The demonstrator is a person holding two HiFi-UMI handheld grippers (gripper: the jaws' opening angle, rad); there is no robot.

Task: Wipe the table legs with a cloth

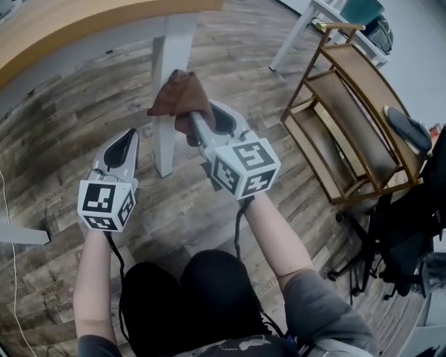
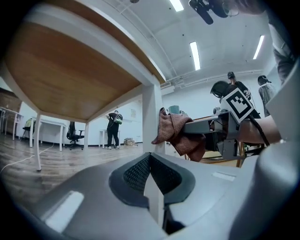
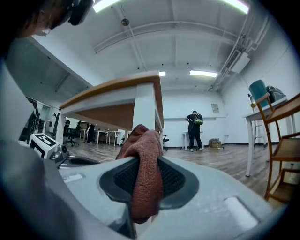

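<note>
A white table leg (image 1: 167, 90) stands under the wood-topped table (image 1: 63, 31). My right gripper (image 1: 193, 125) is shut on a brown cloth (image 1: 180, 96), which touches the leg's right side about halfway up. In the right gripper view the cloth (image 3: 144, 159) bulges up between the jaws, with the leg (image 3: 143, 104) just behind it. My left gripper (image 1: 127, 139) hangs left of the leg, shut and holding nothing. The left gripper view shows its jaws (image 2: 151, 161) pressed together, the leg (image 2: 152, 117) ahead and the cloth (image 2: 176, 133) to the leg's right.
A wooden shelf rack (image 1: 348, 118) stands to the right, with a black office chair (image 1: 397, 237) beside it. Another white table (image 1: 306, 21) is at the far top. A cable (image 1: 7, 230) runs along the floor at left. A person (image 3: 194, 129) stands far off.
</note>
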